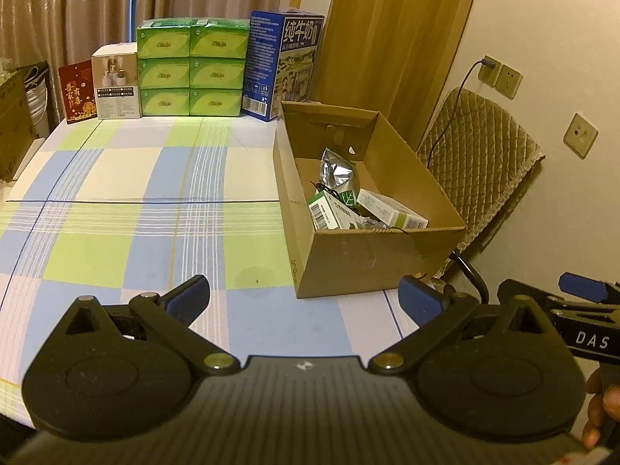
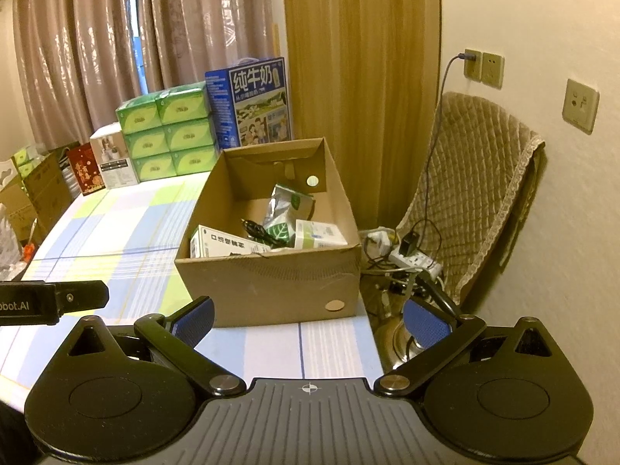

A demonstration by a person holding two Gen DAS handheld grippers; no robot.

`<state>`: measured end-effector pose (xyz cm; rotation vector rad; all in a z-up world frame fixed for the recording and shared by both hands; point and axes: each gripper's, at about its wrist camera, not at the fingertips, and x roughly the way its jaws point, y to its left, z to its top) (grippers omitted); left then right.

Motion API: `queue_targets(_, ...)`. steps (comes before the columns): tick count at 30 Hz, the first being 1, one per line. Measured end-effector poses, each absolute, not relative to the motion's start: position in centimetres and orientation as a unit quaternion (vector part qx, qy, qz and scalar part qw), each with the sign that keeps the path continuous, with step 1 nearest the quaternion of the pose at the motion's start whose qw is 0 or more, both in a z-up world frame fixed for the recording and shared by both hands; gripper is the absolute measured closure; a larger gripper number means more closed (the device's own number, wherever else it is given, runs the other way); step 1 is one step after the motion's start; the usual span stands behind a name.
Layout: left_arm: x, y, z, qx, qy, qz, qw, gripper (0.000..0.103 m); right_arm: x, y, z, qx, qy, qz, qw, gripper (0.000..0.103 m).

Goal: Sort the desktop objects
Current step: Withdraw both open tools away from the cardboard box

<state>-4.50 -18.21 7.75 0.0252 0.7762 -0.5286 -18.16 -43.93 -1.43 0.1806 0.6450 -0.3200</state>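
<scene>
Cardboard box (image 2: 271,279) at frame centre on the worktop (image 1: 135,213) holds a foil pouch (image 2: 285,205) and cartons (image 2: 319,234); left hand-held gripper (image 1: 304,298) and right hand-held gripper (image 2: 310,319) gape wide, empty.

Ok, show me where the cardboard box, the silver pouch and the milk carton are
cardboard box (image 2: 271,283): right wrist view, near front wall.
silver pouch (image 1: 336,174): left wrist view, middle of the crinkled foil.
milk carton (image 1: 298,58): left wrist view, printed front face.

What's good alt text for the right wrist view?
The right gripper, open and empty, hangs over a checked tablecloth facing an open cardboard box that holds small cartons and a foil pouch. Green boxes and a milk carton stand behind.
</scene>
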Motion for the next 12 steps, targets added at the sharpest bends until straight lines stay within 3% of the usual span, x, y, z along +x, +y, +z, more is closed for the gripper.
queue_targets(12, -4.57, -18.87, 7.49, 0.036, 0.373, -0.263, 0.889, 0.001, -18.13, -44.19, -1.84, 0.089, 0.319, -0.156, 0.930, 0.002)
